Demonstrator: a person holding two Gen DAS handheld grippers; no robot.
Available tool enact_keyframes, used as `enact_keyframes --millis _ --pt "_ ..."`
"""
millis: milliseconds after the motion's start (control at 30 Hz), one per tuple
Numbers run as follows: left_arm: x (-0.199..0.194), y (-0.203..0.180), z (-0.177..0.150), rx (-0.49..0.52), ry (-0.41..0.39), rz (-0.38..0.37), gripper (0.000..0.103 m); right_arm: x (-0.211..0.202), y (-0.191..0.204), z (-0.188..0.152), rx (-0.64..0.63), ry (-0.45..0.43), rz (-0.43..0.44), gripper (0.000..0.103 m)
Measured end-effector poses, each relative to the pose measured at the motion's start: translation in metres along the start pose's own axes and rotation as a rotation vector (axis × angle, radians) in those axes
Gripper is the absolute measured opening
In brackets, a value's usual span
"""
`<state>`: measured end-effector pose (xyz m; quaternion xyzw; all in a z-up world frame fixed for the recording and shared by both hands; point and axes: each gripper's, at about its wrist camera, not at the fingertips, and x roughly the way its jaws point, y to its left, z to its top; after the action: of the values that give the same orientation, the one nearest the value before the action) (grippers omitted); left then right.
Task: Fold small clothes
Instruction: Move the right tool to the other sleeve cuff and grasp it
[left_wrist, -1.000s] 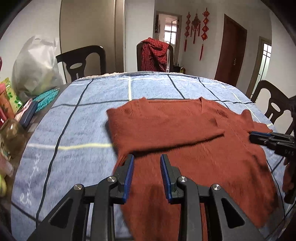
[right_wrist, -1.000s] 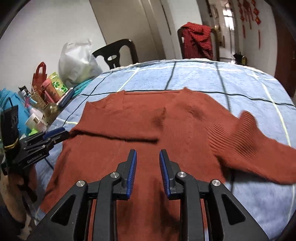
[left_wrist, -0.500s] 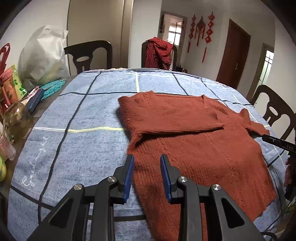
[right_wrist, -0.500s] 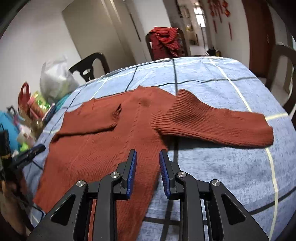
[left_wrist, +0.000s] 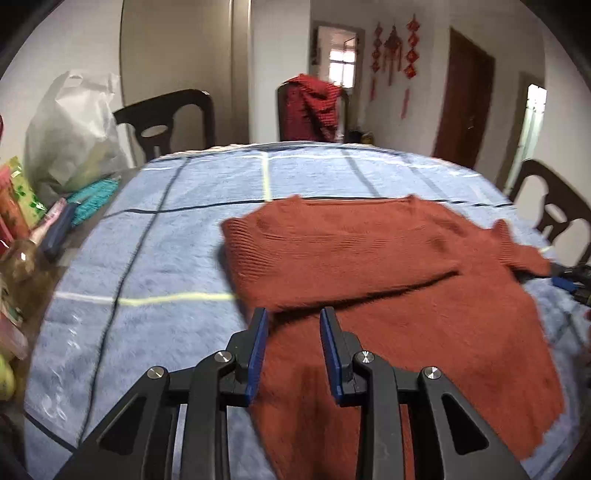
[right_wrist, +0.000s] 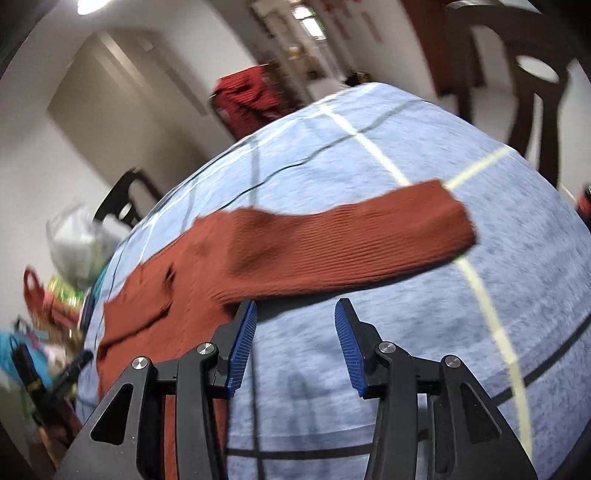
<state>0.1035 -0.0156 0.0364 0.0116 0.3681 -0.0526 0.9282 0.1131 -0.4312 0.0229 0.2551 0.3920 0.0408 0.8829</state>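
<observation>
Sweater (left_wrist: 388, 280), fuzzy rust rib-knit, flat on blue cloth (left_wrist: 177, 236); both grippers' jaws parted, empty.

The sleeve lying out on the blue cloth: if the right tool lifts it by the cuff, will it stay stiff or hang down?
The sleeve probably hangs limp: it is soft ribbed knit and lies flat with dents. It likely drags the sweater a little, being joined to it. The fuzzy cloth may cling, so it should not slide freely.
</observation>
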Motion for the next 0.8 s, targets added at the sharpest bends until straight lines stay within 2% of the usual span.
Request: enact_keyframes --millis 167,267,300,333,367,500,600,800 --pt "0.028 0.014 0.005 -0.013 0.044 0.054 0.031 -0.004 -0.024 0.007 0.084 -0.015 -0.035 0.045" --pt "0.038 0.025 0.003 -0.068 0.072 0.016 0.030 -0.004 -0.033 0.008 0.106 -0.019 -0.040 0.045" --pt "0.037 0.029 0.004 -0.092 0.066 0.005 0.027 -0.004 -0.035 0.009 0.112 -0.019 -0.043 0.045" --pt "0.035 0.033 0.004 -0.117 0.054 0.000 0.017 -0.004 -0.038 0.010 0.122 -0.023 -0.049 0.045" --pt "0.032 0.036 0.003 -0.137 0.045 0.010 0.015 -0.004 -0.040 0.010 0.131 -0.030 -0.050 0.045" --pt "0.028 0.051 -0.003 -0.203 0.038 0.041 0.015 -0.006 -0.051 0.014 0.180 -0.055 -0.049 0.045" --pt "0.023 0.053 -0.006 -0.212 0.045 0.002 0.015 -0.006 -0.057 0.016 0.192 -0.060 -0.051 0.045" --pt "0.003 0.038 -0.003 -0.170 0.001 -0.044 0.017 -0.009 -0.066 0.021 0.219 -0.088 -0.074 0.045"
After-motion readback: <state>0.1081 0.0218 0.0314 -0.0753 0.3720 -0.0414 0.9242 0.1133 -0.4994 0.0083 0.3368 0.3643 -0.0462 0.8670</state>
